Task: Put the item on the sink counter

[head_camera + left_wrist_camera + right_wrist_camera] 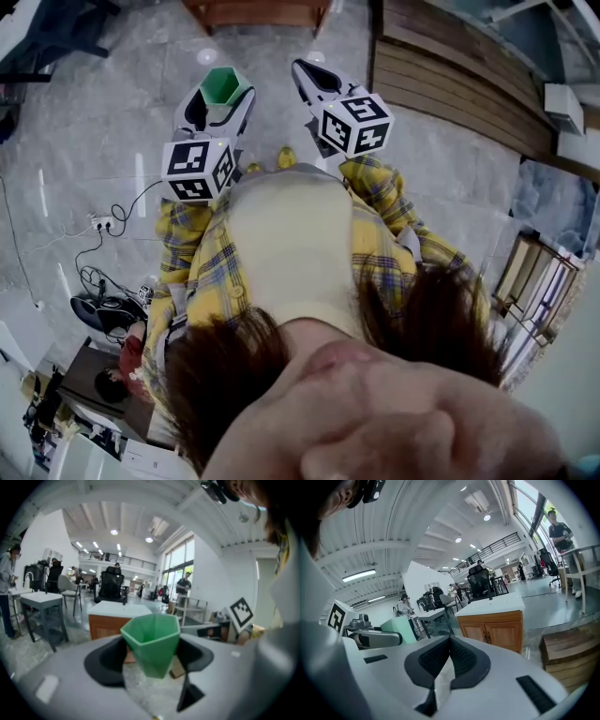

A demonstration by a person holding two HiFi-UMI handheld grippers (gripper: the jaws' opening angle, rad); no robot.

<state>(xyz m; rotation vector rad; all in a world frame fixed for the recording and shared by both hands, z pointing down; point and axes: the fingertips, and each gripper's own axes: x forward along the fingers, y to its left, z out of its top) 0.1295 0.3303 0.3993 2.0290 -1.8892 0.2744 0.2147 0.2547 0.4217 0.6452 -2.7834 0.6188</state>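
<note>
Two grippers, one load: my left gripper has its jaws spread wide and pinching a green cup by its faceted sides, mouth tipped away from me. My right gripper has its jaws pressed together on nothing. The cup is up in the air over the floor, well apart from the wood-fronted, white-topped bench ahead. I take that bench to be where it goes, though I can make out no sink on it.

What worries me most is the grip. The cup narrows toward its base and its walls look smooth. With the jaws angled a little downward, it could creep forward out of the pads and drop to the floor if I jolt my arm on the way. Squeezing harder might buckle a thin wall. A cable lies on the floor to my left and stacked wooden pallets stand to my right; either could catch a foot if I drift off line.

Only the head view shows that cable, yet of the cup it gives just the rim. Only the left gripper view shows the pads against the cup's sides. Only the right gripper view shows its own jaws meeting with nothing between them, and the bench's two cupboard doors.
</note>
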